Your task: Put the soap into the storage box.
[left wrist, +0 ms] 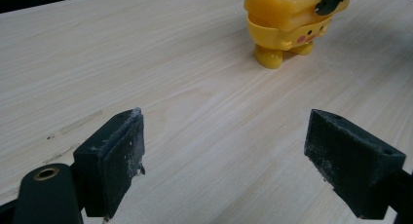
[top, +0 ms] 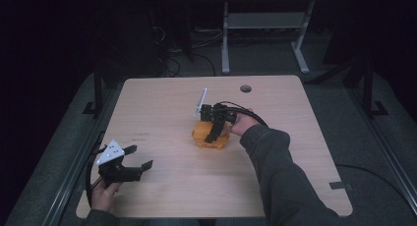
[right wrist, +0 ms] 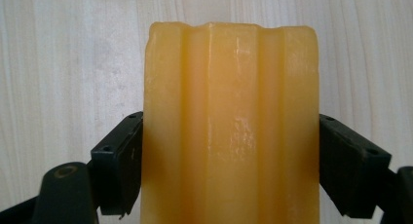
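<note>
Nearest the person's edge of the wooden table [top: 162, 196], well to the near left of the yellow toy figure [top: 210, 136], the left gripper [top: 137, 157] is hovering low over bare wood with its jaws spread wide and nothing between them. Its own view is looking across the pale grain toward that toy figure [left wrist: 287, 24], which is standing on two stubby feet and showing a pink cheek spot on its lower half. Farther in, near the table's middle, the right gripper [top: 214, 132] is reaching down onto the toy from above, the person's dark sleeve [top: 280, 172] stretching in from the near right. Seen from the right gripper view, its jaws are pressing against both sides of the toy's ribbed, waxy yellow top, gripping it firmly. Beyond the toy, near the far edge, a round cable hole [top: 245, 88] is sitting in the tabletop.
</note>
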A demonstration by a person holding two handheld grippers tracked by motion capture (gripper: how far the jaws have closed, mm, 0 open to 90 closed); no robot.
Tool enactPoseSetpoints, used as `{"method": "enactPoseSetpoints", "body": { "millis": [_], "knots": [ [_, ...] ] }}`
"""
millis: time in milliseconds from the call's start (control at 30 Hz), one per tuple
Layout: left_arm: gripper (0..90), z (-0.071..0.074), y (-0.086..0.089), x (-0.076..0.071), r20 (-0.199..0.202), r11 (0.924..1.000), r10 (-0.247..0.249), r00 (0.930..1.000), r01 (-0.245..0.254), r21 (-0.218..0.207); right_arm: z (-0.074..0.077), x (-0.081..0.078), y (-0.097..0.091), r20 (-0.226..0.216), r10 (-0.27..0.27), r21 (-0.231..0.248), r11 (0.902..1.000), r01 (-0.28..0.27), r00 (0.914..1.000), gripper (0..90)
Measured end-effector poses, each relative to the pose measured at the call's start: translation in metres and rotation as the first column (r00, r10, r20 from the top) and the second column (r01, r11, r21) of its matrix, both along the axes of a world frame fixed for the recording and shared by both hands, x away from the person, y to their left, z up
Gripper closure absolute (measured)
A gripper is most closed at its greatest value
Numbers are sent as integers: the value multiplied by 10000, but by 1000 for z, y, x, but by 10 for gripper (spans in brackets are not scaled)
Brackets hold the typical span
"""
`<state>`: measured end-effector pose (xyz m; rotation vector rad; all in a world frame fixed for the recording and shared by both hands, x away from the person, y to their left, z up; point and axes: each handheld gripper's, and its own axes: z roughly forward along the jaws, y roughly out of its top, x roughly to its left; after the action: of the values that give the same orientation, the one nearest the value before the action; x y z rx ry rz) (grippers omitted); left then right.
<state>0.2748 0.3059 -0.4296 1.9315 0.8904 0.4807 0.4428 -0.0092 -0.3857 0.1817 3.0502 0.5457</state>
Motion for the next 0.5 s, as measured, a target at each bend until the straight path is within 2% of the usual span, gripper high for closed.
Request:
{"method": "enactPoseSetpoints", "body": {
  "millis": [300, 500],
  "knots": [
    [141, 0, 0, 0, 11, 10000, -32, 10000, 32, 61, 3, 0, -3, -92, -161, 143, 9998, 162, 9998, 193],
    [141, 0, 0, 0, 5, 10000, -5, 10000, 5, 9, 6, 0, -10, -166, -387, 508, 9979, 395, 9991, 186]
  ]
}}
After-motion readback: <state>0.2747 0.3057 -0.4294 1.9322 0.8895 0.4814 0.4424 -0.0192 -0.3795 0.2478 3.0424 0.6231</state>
